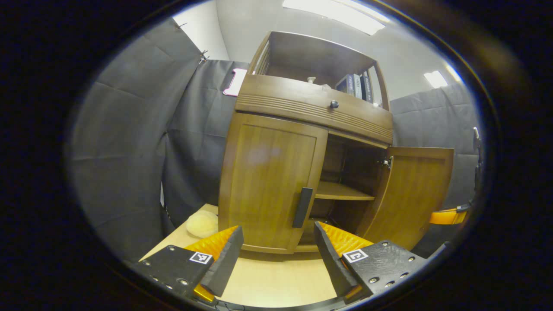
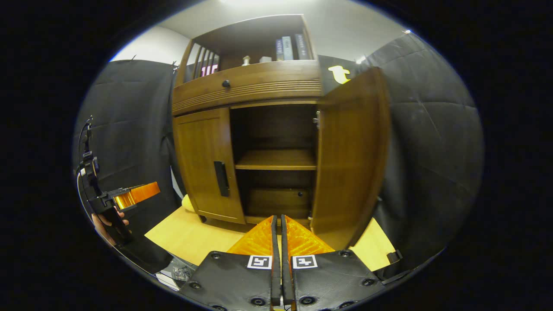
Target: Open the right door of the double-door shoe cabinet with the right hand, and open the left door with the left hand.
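Cabinet (image 2: 259, 93) stands on the table (image 2: 185, 235), straight ahead of us. Right door (image 2: 350, 155) swung wide, shelf (image 2: 276, 160) exposed. Left door (image 1: 270, 183) shut, its dark handle (image 1: 302, 207) untouched. Our left gripper (image 1: 278, 255) gapes wide, just short of that handle, holding nothing. Our right gripper (image 2: 278, 242) has its fingers pressed together, empty, facing the open compartment. Yellow lump (image 1: 202, 223) beside the cabinet's left foot.

The cabinet (image 1: 276, 172) before me was glossy brown wood with a matt black handle (image 1: 302, 207). Under it lay a smooth pale wooden table (image 1: 276, 280). My fingers (image 1: 227, 259) had ribbed orange plastic and matt black pads.
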The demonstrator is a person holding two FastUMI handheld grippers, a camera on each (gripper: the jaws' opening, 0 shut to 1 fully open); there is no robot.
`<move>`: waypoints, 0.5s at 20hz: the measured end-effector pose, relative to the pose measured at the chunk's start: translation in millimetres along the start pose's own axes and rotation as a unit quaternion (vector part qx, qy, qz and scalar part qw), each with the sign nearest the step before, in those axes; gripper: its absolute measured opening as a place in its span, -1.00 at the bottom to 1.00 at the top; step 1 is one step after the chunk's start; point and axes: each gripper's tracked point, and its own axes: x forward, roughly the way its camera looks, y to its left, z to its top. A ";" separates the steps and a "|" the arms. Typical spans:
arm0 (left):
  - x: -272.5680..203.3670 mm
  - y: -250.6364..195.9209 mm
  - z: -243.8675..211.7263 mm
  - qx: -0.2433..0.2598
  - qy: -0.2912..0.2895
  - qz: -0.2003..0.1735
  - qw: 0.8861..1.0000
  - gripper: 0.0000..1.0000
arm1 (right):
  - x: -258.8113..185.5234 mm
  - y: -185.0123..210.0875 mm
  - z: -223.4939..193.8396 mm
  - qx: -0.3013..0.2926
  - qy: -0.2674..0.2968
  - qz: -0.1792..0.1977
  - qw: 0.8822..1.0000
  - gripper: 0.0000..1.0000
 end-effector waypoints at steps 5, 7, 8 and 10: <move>-26.0 47.2 -17.7 0.022 0.021 0.008 1.000 0.92 | 32.1 47.7 25.7 -0.004 -0.030 0.015 0.999 -1.00; -25.5 54.9 -28.3 0.021 0.031 0.001 0.999 0.90 | 47.1 59.1 39.0 0.025 -0.048 0.024 0.998 -0.74; -22.2 57.4 -34.4 0.012 0.037 0.002 0.999 0.92 | 52.2 61.3 38.9 0.036 -0.054 0.028 0.998 -1.00; -14.1 60.0 -29.0 -0.002 0.031 0.006 1.000 0.92 | 69.8 58.0 49.5 0.039 -0.073 0.022 0.996 -1.00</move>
